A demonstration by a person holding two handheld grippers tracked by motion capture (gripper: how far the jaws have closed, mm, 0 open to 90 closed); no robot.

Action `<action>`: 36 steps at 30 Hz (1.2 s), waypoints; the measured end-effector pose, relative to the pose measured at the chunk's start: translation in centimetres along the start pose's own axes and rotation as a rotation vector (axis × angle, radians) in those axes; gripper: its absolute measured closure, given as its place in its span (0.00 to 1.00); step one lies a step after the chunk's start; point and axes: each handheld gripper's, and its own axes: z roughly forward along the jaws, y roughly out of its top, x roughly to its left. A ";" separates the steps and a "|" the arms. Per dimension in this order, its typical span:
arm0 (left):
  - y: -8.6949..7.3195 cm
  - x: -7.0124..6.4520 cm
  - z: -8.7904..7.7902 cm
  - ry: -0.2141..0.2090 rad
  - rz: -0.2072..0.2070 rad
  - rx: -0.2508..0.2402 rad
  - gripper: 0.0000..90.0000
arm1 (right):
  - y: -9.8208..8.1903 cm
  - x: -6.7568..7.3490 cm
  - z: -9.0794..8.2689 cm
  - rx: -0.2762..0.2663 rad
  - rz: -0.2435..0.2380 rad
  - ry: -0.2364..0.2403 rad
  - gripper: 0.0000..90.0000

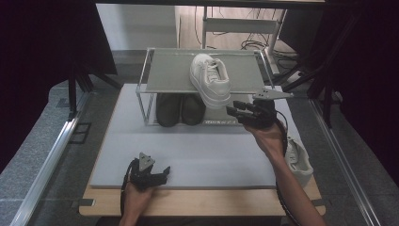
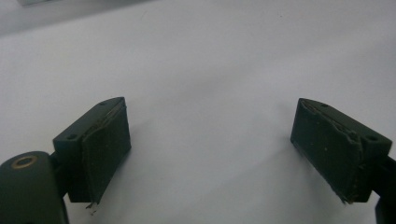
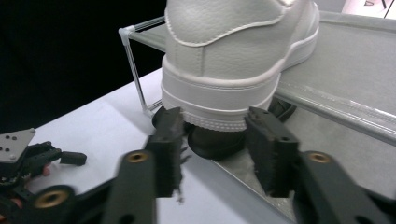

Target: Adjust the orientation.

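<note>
A white sneaker [image 1: 210, 77] [image 3: 233, 42] lies on the top shelf of a metal-framed shoe rack [image 1: 164, 70] [image 3: 336, 60], its heel jutting over the front edge. My right gripper [image 1: 234, 109] [image 3: 215, 119] hovers just in front of and slightly below that heel, jaws apart, pads not touching the shoe. A pair of dark shoes [image 1: 180, 109] [image 3: 215, 142] sits on the lower level. My left gripper [image 1: 162, 173] [image 2: 210, 135] rests near the table's front edge, open, with bare white mat between its pads.
A second white sneaker [image 1: 299, 157] lies at the table's right edge beside my right forearm. The grey mat [image 1: 188, 150] covers the tabletop in front of the rack. Dark stands and cables surround the table.
</note>
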 end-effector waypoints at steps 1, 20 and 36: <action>0.0 0.0 0.0 0.000 0.000 0.000 0.13 | 0.0 0.1 0.1 0.002 -0.004 0.002 0.76; 0.0 0.0 0.0 -0.002 -0.003 -0.002 0.13 | 1.2 0.5 2.5 -0.007 0.028 0.026 1.00; 0.0 0.0 0.0 -0.001 -0.003 -0.001 0.13 | 2.4 0.9 6.7 -0.002 -0.032 -0.033 1.00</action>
